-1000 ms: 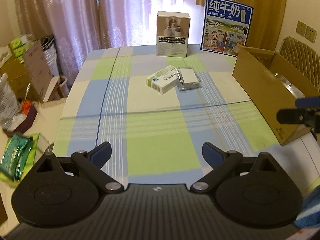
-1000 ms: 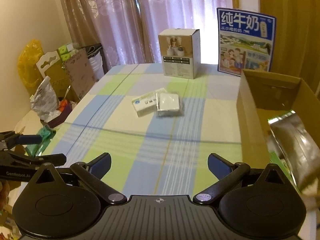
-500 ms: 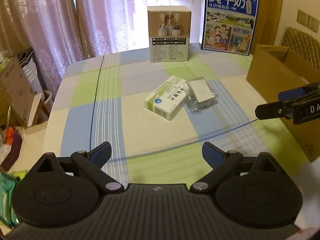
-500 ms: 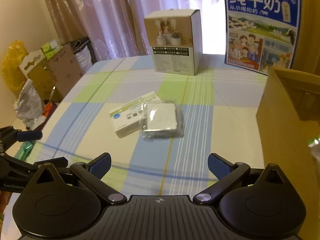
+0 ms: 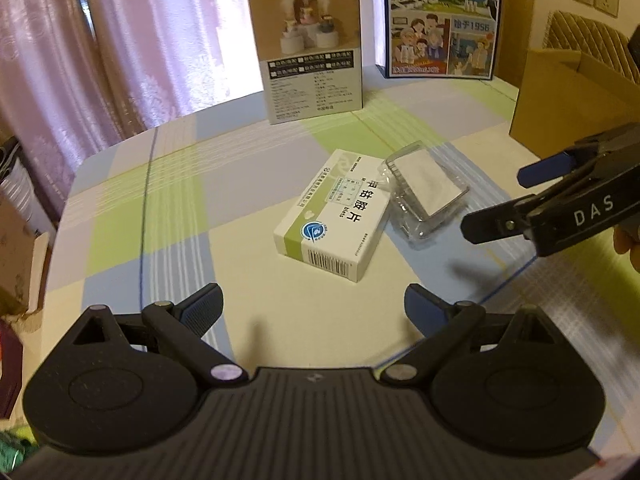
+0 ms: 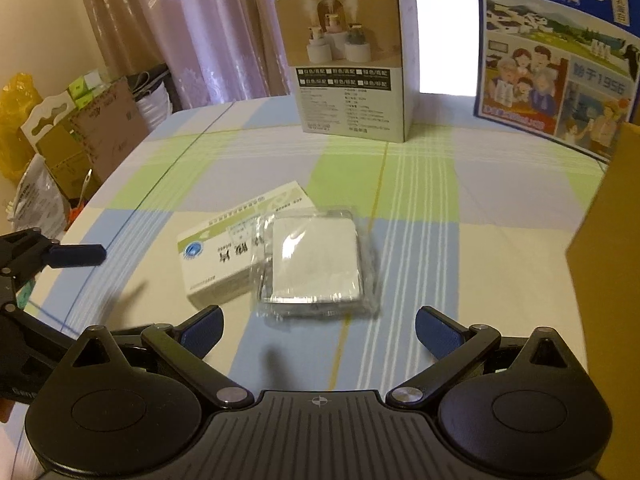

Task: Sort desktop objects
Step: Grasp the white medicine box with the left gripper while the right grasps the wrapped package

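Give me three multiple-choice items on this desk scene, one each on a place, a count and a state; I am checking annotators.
1. The clear plastic pack lies:
A. inside the cardboard box
B. against the medicine box, overlapping its edge
C. on top of the tall box

2. Printed boxes standing upright at the table's far edge:
A. two
B. four
C. none

3. The right tongs are:
A. shut on the pack
B. shut on nothing
C. open, holding nothing

Answers: 1 B, the pack touches the medicine box. 2 A, the humidifier box and the milk carton. 3 C, jaws spread wide.
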Tool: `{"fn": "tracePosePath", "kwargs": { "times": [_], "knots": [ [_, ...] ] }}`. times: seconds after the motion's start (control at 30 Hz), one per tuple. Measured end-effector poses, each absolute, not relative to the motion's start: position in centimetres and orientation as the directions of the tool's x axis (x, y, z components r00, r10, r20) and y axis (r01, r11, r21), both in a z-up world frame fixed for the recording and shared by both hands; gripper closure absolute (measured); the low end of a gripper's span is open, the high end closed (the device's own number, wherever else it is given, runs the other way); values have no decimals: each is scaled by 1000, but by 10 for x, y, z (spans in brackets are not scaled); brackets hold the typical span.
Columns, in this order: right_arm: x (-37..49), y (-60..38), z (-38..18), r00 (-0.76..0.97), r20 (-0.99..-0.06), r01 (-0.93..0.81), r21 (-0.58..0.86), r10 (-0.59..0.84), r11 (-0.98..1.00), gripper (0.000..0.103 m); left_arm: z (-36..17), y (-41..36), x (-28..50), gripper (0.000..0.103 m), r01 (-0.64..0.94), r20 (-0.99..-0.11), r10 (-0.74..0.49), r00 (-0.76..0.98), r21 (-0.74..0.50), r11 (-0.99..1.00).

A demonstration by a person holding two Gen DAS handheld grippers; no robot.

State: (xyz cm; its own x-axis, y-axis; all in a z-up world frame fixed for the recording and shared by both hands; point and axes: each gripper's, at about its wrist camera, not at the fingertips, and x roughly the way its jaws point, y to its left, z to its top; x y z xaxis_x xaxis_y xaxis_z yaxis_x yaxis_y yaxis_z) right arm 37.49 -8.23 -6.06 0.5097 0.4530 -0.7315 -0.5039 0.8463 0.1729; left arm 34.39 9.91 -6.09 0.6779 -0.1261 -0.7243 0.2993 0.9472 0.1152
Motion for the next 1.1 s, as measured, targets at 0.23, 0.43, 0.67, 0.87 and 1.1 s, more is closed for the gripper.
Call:
{"fn": "tracePosePath", "kwargs": {
  "times": [0.23,0.43,0.67,0.87,1.1],
  "knots": [
    [389,-64,-74,502,-736,-532,151,454,833,3,-71,101,366,8,347,-715,-155,682,130,929],
    [399,-65,-83,497,-751,-519,144,434,843,17,-76,101,378,8,374,-713,-160,682,152,915],
    [396,-83,-78,528,-750,-456,145,398,878,37,-80,90,395,8,418,-704,-195,683,158,895],
    [387,-98,-77,558,-746,-428,116,363,896,38,-88,77,416,9,440,-727,-200,657,155,884],
    [366,-114,-74,554,-752,-432,108,358,895,38,-89,73,411,32,387,-747,-180,640,112,915]
  ]
}}
